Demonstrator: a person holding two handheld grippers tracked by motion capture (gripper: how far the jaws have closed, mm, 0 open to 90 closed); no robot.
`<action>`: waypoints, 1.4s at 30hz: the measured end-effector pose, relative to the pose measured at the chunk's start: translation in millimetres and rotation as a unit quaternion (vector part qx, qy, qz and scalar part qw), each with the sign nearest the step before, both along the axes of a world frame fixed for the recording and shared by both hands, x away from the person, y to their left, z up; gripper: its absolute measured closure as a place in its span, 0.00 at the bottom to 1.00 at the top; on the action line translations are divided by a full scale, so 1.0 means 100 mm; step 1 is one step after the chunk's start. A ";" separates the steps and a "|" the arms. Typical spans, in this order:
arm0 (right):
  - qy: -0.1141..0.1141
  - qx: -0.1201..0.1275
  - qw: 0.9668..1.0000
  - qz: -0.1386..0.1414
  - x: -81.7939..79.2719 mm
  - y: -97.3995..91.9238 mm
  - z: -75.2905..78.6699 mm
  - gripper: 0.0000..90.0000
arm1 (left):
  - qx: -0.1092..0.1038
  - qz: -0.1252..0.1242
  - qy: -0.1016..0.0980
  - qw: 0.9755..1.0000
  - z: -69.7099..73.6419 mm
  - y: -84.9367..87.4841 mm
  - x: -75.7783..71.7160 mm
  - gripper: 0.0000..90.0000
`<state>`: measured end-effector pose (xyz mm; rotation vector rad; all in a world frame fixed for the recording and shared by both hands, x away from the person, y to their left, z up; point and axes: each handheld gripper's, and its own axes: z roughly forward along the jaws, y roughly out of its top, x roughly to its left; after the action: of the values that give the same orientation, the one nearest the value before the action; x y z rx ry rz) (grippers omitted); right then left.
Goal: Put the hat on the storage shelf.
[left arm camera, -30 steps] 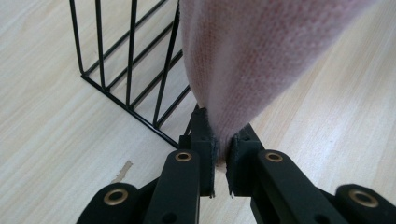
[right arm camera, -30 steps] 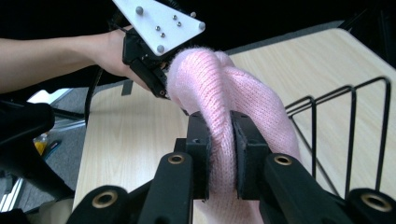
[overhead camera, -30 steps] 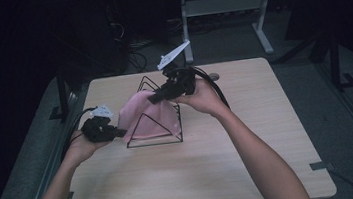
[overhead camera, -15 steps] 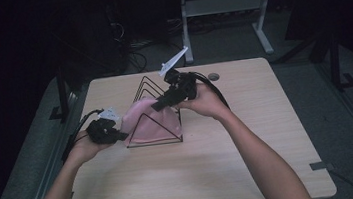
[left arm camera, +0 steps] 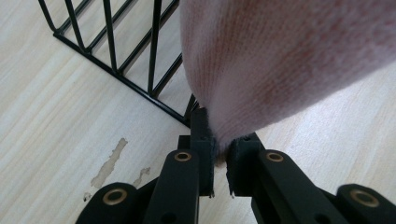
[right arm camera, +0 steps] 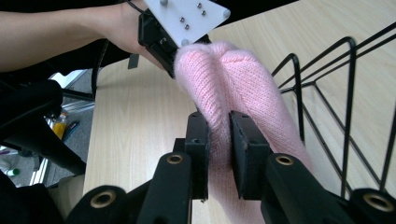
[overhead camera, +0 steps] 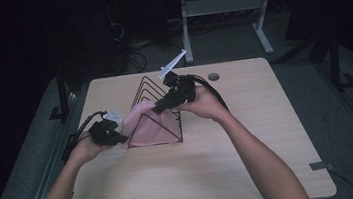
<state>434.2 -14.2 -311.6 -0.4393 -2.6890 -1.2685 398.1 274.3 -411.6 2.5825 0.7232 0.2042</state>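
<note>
A pink knitted cloth (overhead camera: pixel 150 127) drapes over the near end of a black wire rack (overhead camera: pixel 151 90) of triangular loops on the wooden table (overhead camera: pixel 253 171). My left gripper (overhead camera: pixel 118 134) is shut on the cloth's left edge, and the left gripper view has the pink knit (left arm camera: pixel 289 60) pinched between its jaws beside the rack's base bars (left arm camera: pixel 116 70). My right gripper (overhead camera: pixel 158 109) is shut on a fold of the cloth at the top of the rack. In the right gripper view the cloth (right arm camera: pixel 233 88) stretches from its jaws across to the left gripper (right arm camera: pixel 170 63).
A small round hole (overhead camera: pixel 213 76) sits near the table's far edge. A scuff mark (left arm camera: pixel 109 161) shows on the wood by the rack's corner. A white table frame (overhead camera: pixel 224 8) and cables stand on the dark floor beyond. The table's near half is bare wood.
Both grippers have kept hold of the cloth. The right gripper has come down and nearer over the rack, and the left hand has shifted slightly toward the rack.
</note>
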 end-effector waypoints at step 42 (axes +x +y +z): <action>-0.012 0.043 0.992 -0.122 -0.27 -1.03 -0.20 0.41 | -0.059 0.033 -0.015 0.998 0.20 0.11 -0.24 0.53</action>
<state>406.9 -116.9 -331.5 -0.7652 -2.6513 -1.4524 374.0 285.5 -391.5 2.4405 0.7873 0.2131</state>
